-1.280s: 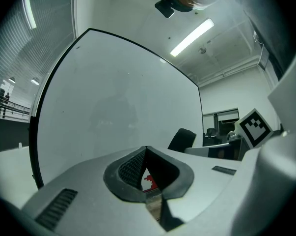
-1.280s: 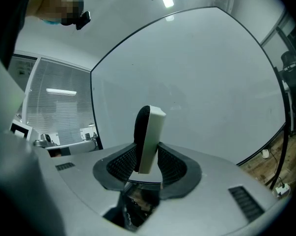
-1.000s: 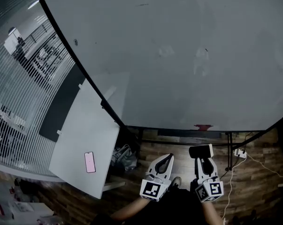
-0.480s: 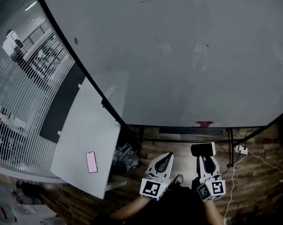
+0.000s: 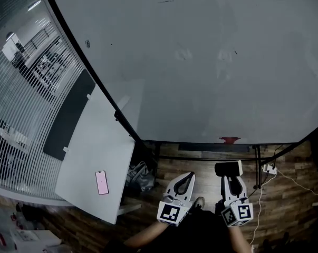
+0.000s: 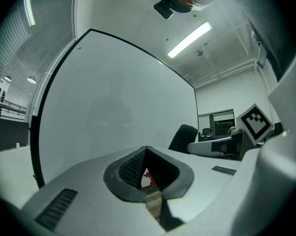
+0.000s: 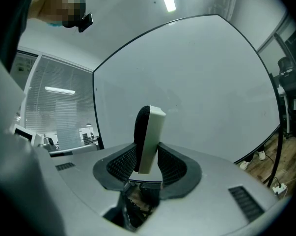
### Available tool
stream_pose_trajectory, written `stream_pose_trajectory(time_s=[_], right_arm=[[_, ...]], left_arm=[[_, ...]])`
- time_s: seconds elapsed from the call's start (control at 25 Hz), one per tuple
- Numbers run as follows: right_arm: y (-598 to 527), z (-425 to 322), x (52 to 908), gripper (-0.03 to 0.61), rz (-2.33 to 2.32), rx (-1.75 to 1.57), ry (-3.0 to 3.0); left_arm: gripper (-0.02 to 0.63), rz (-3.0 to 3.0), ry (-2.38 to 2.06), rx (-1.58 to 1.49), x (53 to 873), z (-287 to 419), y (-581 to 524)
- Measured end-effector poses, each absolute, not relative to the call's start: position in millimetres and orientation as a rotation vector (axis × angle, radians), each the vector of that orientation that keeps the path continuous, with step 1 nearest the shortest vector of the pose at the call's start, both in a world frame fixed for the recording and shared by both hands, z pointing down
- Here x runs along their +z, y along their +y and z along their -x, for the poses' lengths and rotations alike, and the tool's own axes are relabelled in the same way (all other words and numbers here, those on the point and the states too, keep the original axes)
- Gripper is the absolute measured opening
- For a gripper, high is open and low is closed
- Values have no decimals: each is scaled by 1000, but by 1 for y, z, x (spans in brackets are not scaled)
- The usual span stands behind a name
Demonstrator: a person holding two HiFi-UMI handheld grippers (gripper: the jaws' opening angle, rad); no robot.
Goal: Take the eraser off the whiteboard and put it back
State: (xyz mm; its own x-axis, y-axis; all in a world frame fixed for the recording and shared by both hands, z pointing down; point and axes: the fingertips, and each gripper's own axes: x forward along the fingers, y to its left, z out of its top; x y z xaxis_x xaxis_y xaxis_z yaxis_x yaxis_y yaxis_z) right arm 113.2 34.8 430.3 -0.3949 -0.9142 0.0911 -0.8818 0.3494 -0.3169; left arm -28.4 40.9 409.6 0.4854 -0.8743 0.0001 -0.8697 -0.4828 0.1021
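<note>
A white table (image 5: 95, 152) stands out to the left of the left gripper (image 5: 186, 177), slanting away from it. A pink phone (image 5: 101, 182) lies flat on the table's near end, well apart from that gripper. Between table and left gripper, just beside the table's edge, a grey bag (image 5: 139, 177) slumps on the wood-plank floor (image 5: 290, 188). Beyond the table's far side runs a slatted glass wall (image 5: 21, 115). To the right of the right gripper (image 5: 228, 179), near it, a white plug block (image 5: 269, 169) lies on the floor. A small red thing (image 5: 230, 139) sits straight ahead of the right gripper.
</note>
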Motion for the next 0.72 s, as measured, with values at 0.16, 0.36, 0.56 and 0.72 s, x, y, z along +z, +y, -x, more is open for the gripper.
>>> stream_pose_trajectory(time_s=[0.16, 0.36, 0.56, 0.72], right_arm=[[35, -109, 429, 140, 1659, -480, 2499], [37, -96, 420, 138, 1613, -471, 2485], [40, -87, 420, 140, 1618, -468, 2490], [49, -75, 423, 138, 1628, -470, 2497]], left_arm=[[6, -2627, -1558, -35, 417, 34, 43], [6, -2605, -1572, -79, 416, 43, 45], [6, -2599, -1567, -85, 420, 53, 49], [6, -2579, -1568, -101, 427, 63, 55]])
